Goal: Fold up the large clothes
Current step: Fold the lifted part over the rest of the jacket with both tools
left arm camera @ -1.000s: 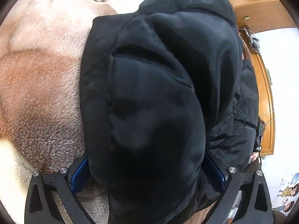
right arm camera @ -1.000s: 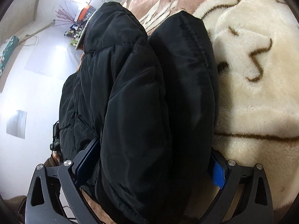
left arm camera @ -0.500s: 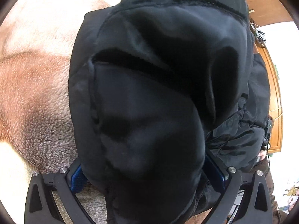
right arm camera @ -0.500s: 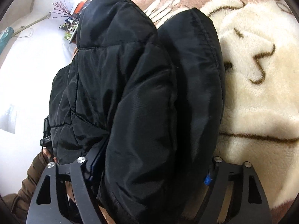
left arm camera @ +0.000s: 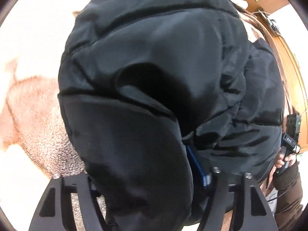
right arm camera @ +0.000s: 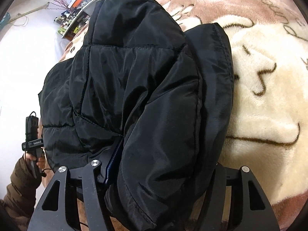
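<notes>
A black puffy jacket [left arm camera: 154,88] fills most of the left wrist view and is held up over a fleece blanket [left arm camera: 38,105]. My left gripper [left arm camera: 142,175] is shut on a thick fold of the jacket; the blue right finger pad [left arm camera: 196,163] shows, the left pad is hidden by fabric. In the right wrist view the same jacket [right arm camera: 144,96] bulges between the fingers. My right gripper [right arm camera: 163,163] is shut on the jacket; its blue left pad [right arm camera: 113,161] presses the fabric. The fingertips of both are hidden.
A pink and cream blanket [right arm camera: 269,88] with brown line drawings lies under the jacket. A wooden wardrobe [left arm camera: 288,61] stands at the right. A shelf with clutter [right arm camera: 75,19] is by the white wall. The other hand and its gripper handle [right arm camera: 32,132] show at the left.
Both grippers' jaws have closed in on the jacket folds. The jacket has been lifted and bunched, now covering more of each view.
</notes>
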Motion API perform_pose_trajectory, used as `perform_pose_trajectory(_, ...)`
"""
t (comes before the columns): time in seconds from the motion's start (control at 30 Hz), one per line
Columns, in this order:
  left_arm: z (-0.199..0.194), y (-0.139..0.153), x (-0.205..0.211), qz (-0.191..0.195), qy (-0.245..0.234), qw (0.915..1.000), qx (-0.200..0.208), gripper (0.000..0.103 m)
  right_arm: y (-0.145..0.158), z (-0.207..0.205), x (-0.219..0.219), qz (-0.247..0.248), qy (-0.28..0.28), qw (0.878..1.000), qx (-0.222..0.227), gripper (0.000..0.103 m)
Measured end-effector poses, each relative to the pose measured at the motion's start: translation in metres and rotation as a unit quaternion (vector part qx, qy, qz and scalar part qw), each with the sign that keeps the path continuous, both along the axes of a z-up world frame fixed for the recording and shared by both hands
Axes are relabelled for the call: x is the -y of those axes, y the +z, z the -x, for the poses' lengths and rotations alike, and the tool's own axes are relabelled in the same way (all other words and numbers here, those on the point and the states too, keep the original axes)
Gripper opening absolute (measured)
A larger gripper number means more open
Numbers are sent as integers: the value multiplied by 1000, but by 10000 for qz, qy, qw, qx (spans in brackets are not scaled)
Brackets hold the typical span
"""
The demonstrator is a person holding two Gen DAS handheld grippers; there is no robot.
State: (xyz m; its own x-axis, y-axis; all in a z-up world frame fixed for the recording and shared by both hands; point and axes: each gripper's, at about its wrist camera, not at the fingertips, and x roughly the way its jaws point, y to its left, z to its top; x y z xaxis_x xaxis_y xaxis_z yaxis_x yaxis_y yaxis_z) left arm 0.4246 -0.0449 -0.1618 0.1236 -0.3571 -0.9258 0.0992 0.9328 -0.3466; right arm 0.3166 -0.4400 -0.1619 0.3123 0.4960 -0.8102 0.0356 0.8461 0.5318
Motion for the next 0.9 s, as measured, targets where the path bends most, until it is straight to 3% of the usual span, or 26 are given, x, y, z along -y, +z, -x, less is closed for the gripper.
perform_pose_trajectory(0.2,12,14,26,-144,6,9995,285,46,19,6,-35,304,-39,9994,180,50)
perform_pose_trajectory(0.37,17,28,35,-249,140,9989,371,44,38,12,-59,873,-10,9956,336,41)
perform_pose_trajectory(0.57,29,47,44,-674,166,9948,747,36,63,23,-91,1585,-77,9858,542,35)
perform_pose_trajectory(0.9,51,93,35,-521,263,9915,1164,30,115,49,-138,2299,-60,9666,1130,29)
